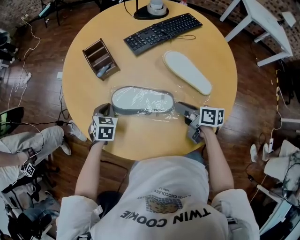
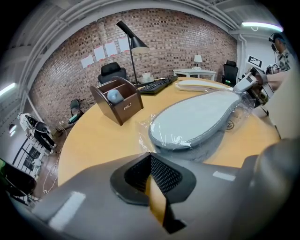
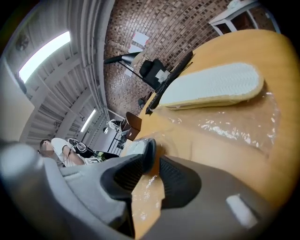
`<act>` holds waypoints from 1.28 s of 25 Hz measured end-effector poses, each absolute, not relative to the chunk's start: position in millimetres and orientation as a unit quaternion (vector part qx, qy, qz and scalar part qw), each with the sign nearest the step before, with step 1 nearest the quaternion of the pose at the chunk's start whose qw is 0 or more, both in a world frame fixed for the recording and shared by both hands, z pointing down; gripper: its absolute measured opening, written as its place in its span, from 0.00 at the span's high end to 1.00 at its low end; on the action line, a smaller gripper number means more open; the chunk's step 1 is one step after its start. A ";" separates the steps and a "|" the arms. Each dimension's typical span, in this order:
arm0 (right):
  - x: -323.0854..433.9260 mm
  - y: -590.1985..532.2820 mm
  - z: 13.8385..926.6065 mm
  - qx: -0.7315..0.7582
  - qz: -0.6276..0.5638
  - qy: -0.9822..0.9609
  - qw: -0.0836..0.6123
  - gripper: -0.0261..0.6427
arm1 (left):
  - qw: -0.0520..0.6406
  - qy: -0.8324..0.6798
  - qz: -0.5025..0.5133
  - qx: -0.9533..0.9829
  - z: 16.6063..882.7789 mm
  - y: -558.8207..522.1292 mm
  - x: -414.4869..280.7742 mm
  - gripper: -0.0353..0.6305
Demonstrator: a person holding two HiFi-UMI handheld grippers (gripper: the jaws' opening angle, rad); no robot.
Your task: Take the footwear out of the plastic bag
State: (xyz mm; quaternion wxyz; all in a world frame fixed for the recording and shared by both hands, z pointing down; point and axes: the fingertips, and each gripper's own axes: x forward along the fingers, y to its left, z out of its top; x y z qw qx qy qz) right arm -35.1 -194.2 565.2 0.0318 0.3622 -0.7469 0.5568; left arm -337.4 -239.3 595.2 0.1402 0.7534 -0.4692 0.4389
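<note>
A grey slipper (image 1: 140, 100) lies sole-up inside a clear plastic bag (image 1: 161, 115) at the table's near middle. In the left gripper view the bagged slipper (image 2: 197, 119) stretches away from the jaws. My left gripper (image 1: 107, 111) (image 2: 149, 155) is at its left end, jaws shut, and the bag's film (image 2: 144, 133) runs into their tips. My right gripper (image 1: 183, 108) (image 3: 152, 161) is at the right end, shut on the slipper's dark rim (image 3: 143, 152), with crinkled film (image 3: 234, 126) around it. A second, cream slipper (image 1: 187, 71) (image 3: 215, 84) lies sole-up outside the bag.
Farther back on the round wooden table (image 1: 220, 56) lie a black keyboard (image 1: 161, 30), a brown wooden organizer (image 1: 100, 58) (image 2: 117, 101) and a lamp base (image 1: 150, 11). The near table edge runs just below both grippers. White furniture (image 1: 262, 23) stands off to the right.
</note>
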 end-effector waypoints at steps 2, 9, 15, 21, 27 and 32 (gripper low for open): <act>-35.7 -193.1 564.7 0.352 0.566 -0.745 0.026 0.82 | 0.142 -0.469 0.439 0.753 595.8 -238.9 -337.2 0.94; -38.8 -194.9 561.1 0.322 0.581 -0.747 -0.003 0.81 | 0.139 -0.469 0.439 0.754 597.1 -239.0 -338.0 0.94; -42.7 -197.5 559.8 0.309 0.593 -0.744 -0.014 0.81 | 0.140 -0.469 0.439 0.754 595.8 -238.4 -337.1 0.94; -44.2 -199.6 557.1 0.295 0.591 -0.750 -0.015 0.75 | 0.138 -0.468 0.440 0.754 597.3 -240.0 -337.3 0.94; -60.5 -199.5 559.4 0.284 0.598 -0.750 -0.003 0.75 | 0.137 -0.466 0.442 0.754 594.5 -238.3 -337.5 0.94; -63.7 -200.0 572.9 0.288 0.622 -0.727 0.026 0.75 | 0.135 -0.463 0.443 0.756 595.4 -238.5 -337.5 0.94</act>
